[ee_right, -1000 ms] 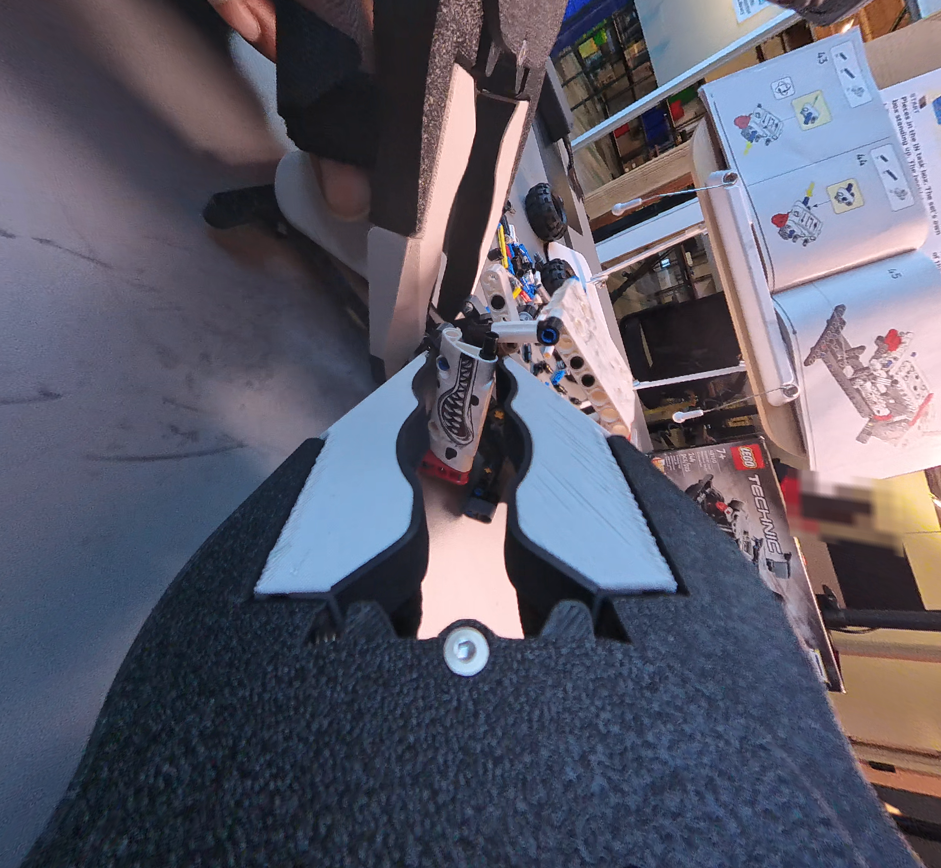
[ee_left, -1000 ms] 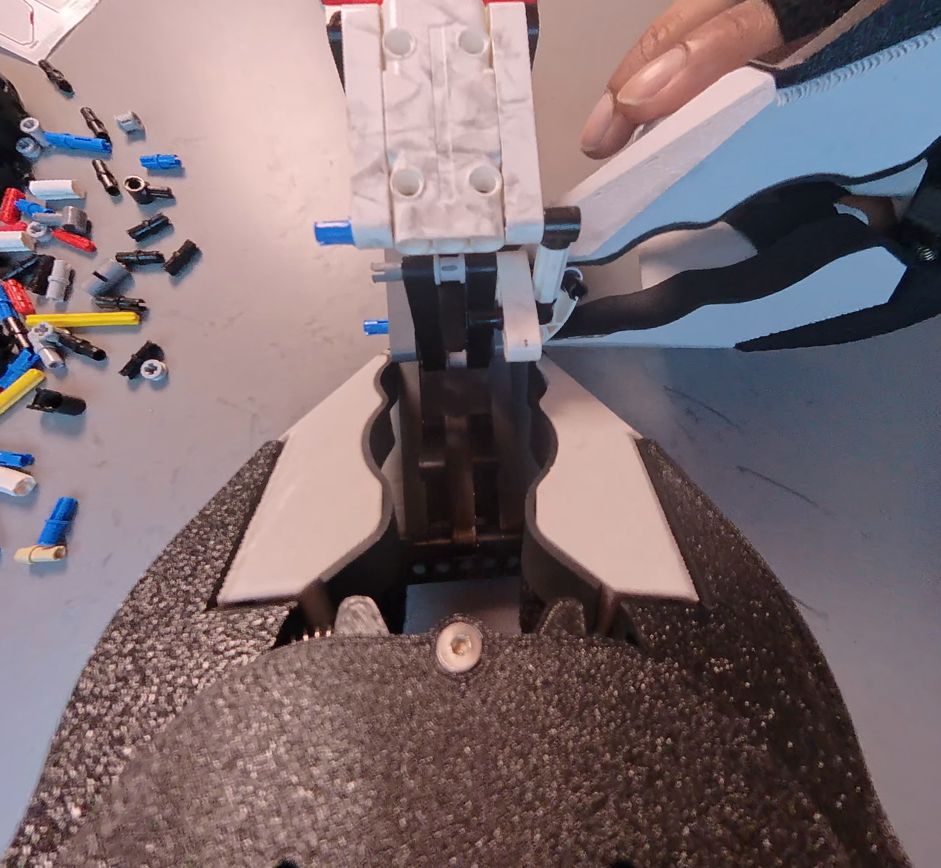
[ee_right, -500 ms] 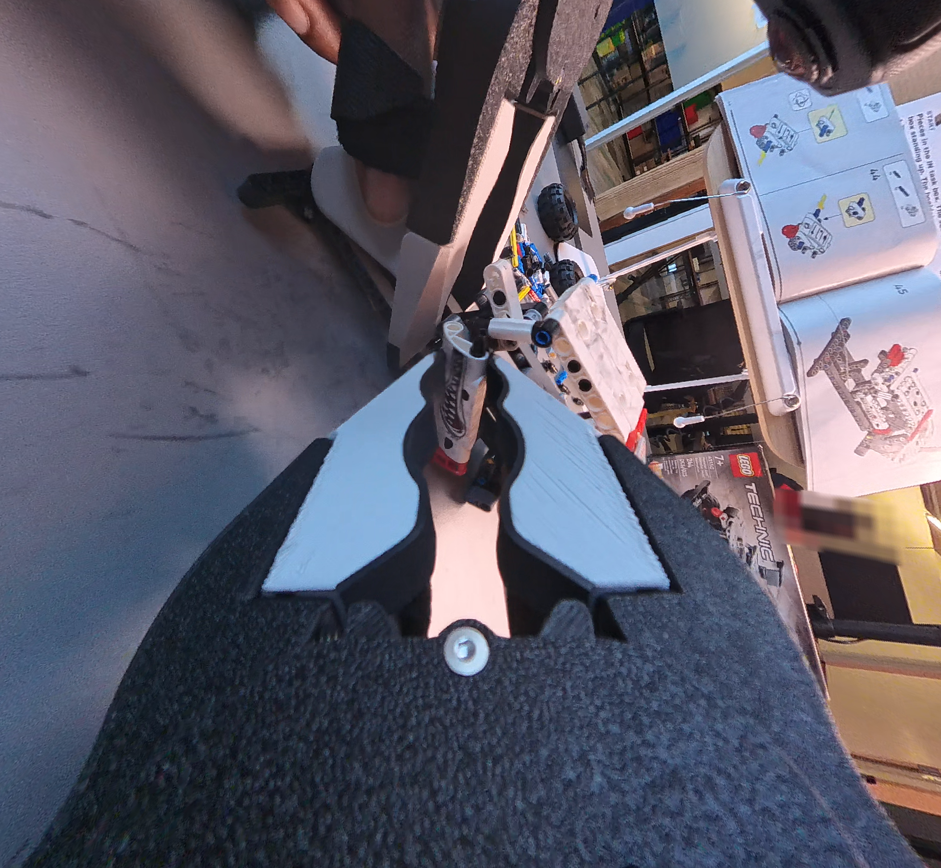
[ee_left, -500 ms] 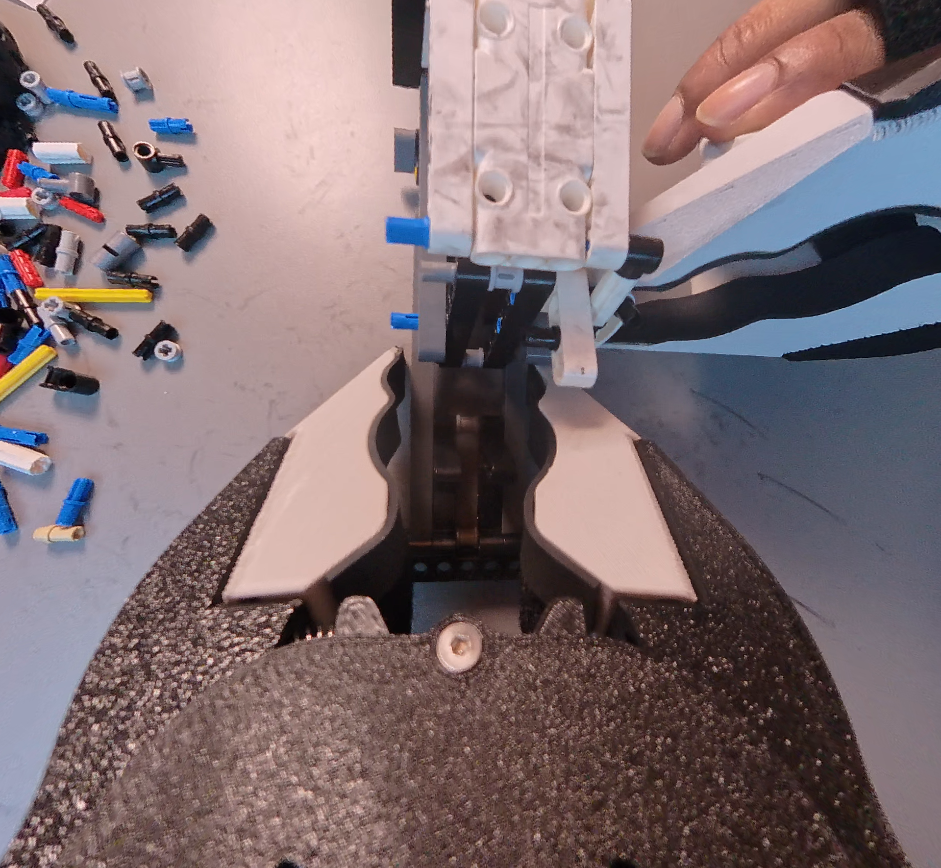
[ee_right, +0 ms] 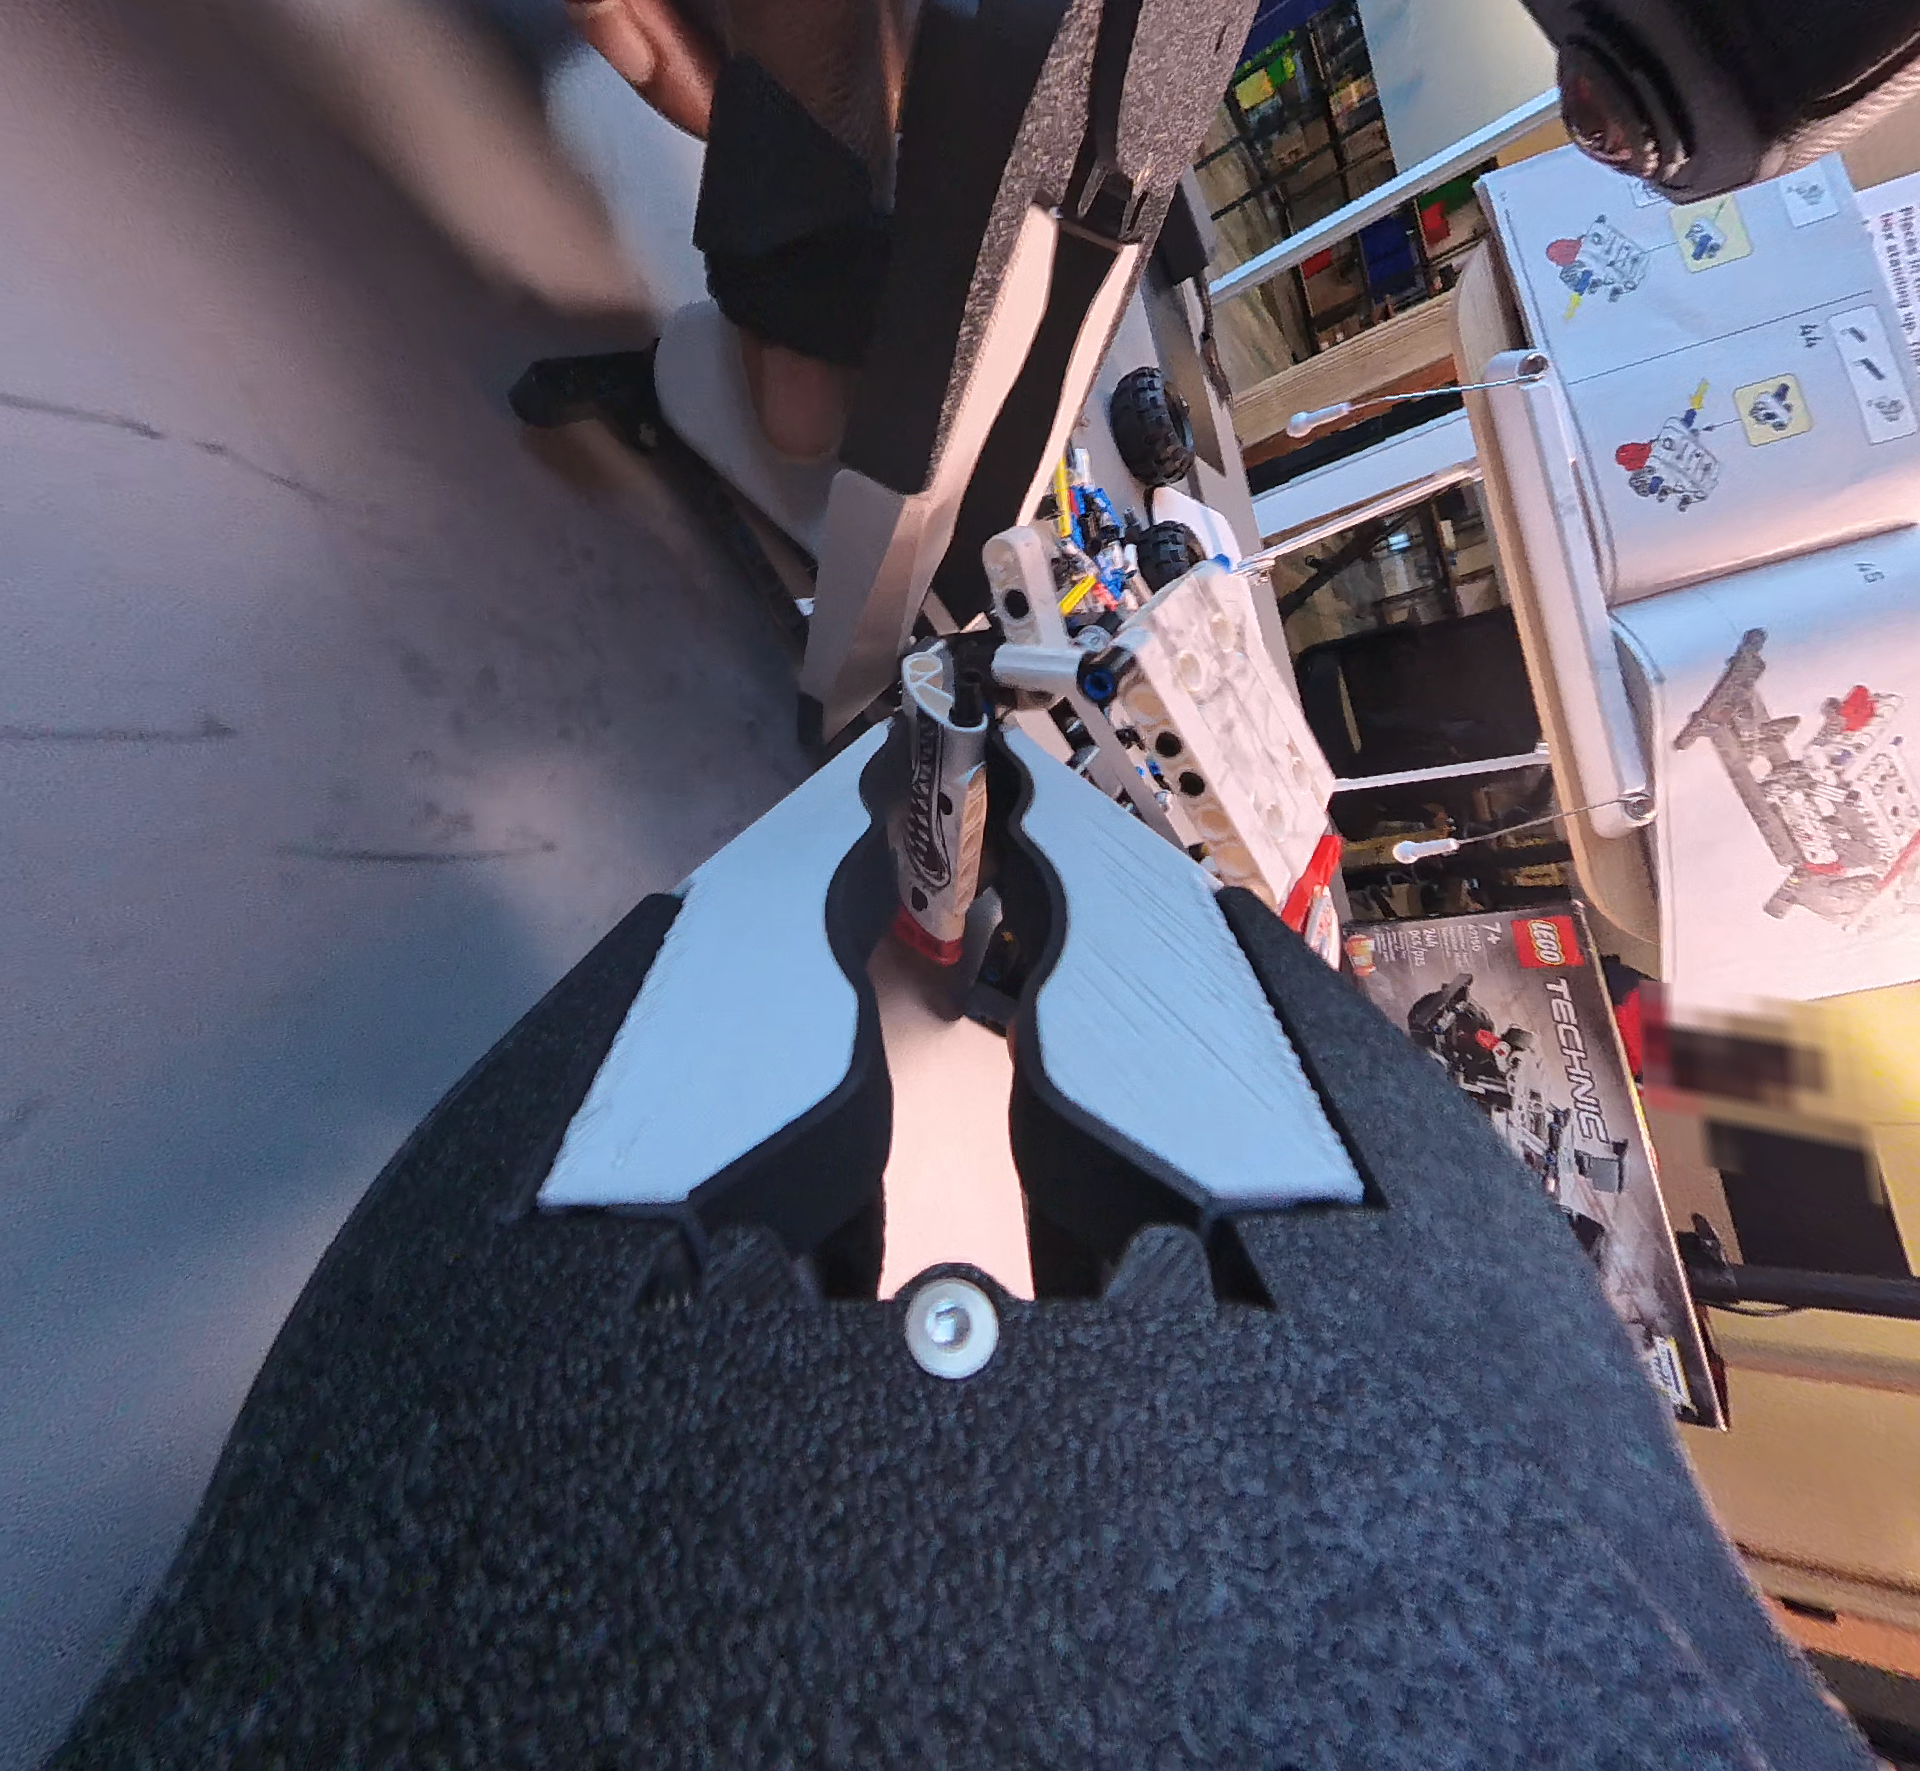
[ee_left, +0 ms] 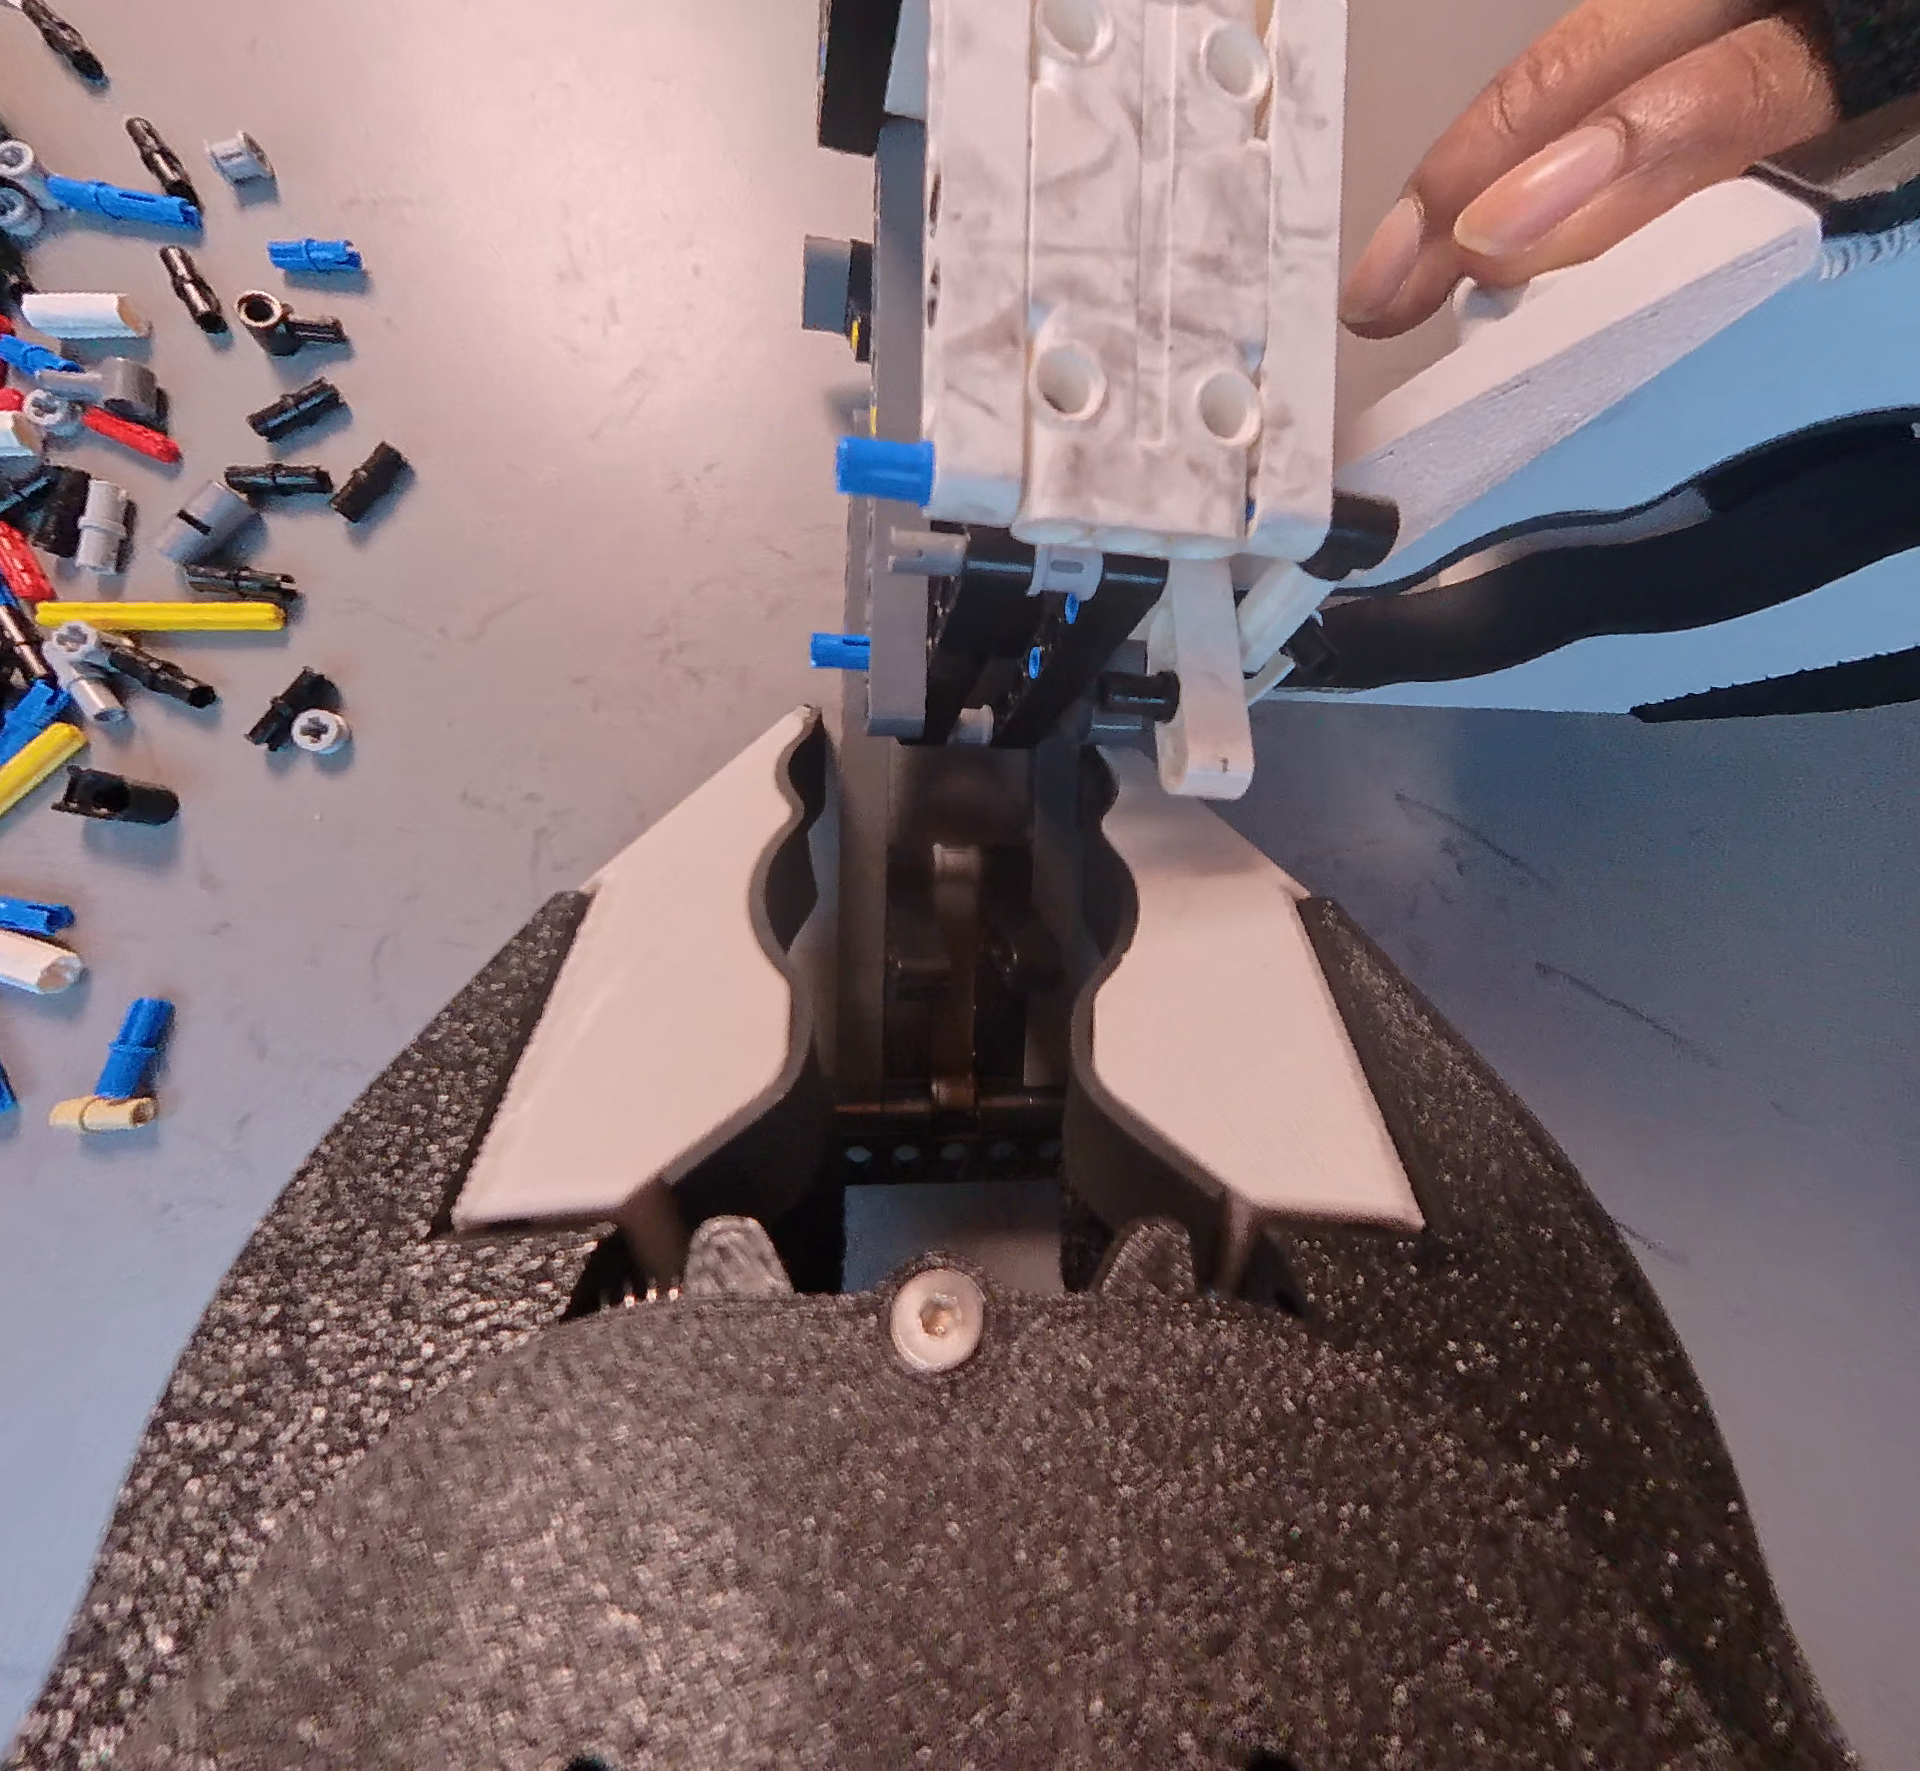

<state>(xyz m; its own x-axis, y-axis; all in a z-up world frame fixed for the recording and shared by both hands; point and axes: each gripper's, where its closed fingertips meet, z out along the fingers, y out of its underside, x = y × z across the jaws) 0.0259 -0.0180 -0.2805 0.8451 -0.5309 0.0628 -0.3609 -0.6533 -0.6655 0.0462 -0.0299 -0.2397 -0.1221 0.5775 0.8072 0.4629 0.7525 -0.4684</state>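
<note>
1. Brick model [ee_left: 1122, 287], white marbled panels with a red strip on top, is held above the grey table [ee_left: 571, 111], its black lower frame clamped between the left gripper [ee_left: 961, 786] fingers.
2. Right gripper [ee_right: 951, 786] pinches narrowly on the toothed side panel [ee_right: 935, 817] at the model's edge.
3. Risk: opposing pulls could pop the thin white link [ee_left: 1205, 682] off or twist the model loose.
4. Loose pins [ee_left: 156, 474] lie well left.

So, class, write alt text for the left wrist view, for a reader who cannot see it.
The left gripper is shut on a brick-built model with marbled white panels and a red strip on top, held above a grey table. The right gripper reaches in from the right to a white part at the model's lower edge, a hand on it. Small loose pieces lie scattered at left.
</note>
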